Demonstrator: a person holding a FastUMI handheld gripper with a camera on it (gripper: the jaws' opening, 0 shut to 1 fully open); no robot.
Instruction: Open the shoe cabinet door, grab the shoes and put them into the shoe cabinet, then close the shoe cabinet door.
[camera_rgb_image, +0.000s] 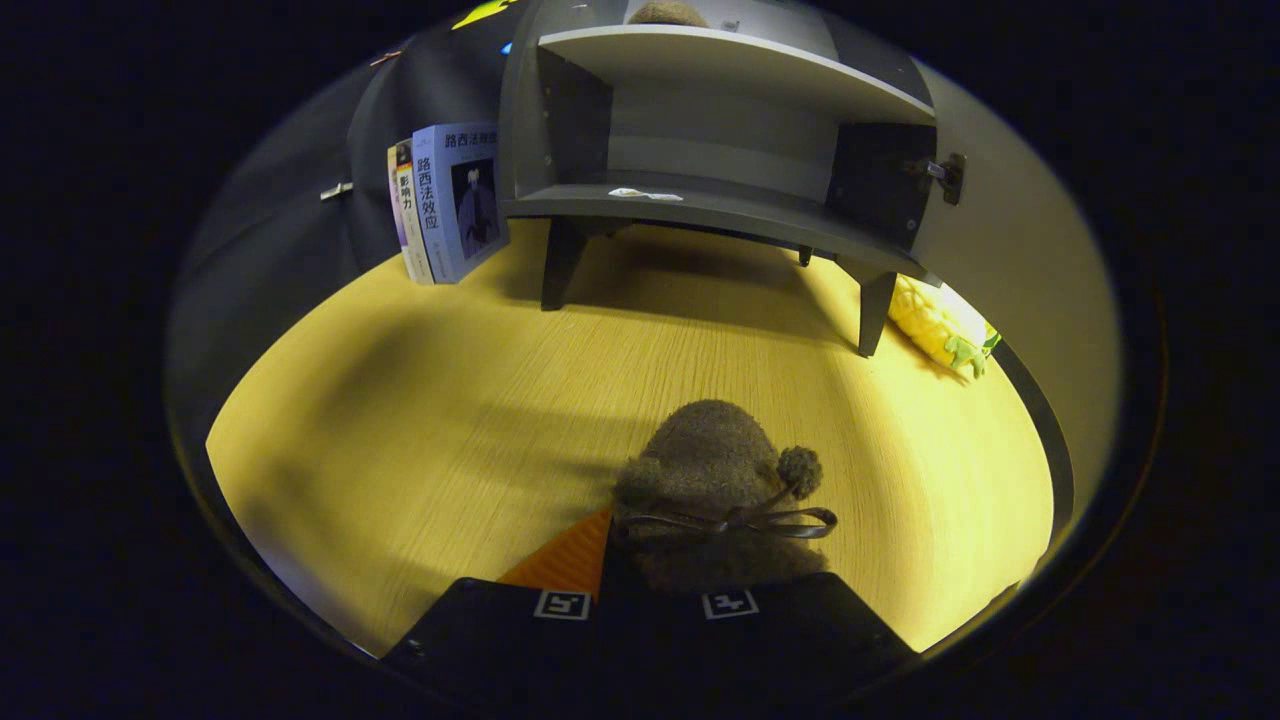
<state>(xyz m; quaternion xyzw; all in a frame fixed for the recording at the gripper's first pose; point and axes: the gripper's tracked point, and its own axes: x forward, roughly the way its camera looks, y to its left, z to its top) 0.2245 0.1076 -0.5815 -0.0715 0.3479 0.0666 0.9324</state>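
A brown fuzzy shoe (715, 470) with pom-poms and a dark bow lace sits between my fingers, its toe pointing ahead over the wooden table (420, 420). My gripper (645, 598) is shut on its heel end. Beyond it stands the grey shoe cabinet (700, 205) on short dark legs. Its door (1010, 260) is swung wide open to the right. The lower shelf holds only a small white scrap (645, 194). A second brown shoe (667, 12) rests on the upper shelf (720, 60).
Two books (450, 200) lean upright against the cabinet's left side. A yellow pineapple toy (940, 325) lies on the table by the cabinet's right leg, under the open door. An orange patch (565, 560) lies on the table just left of the shoe.
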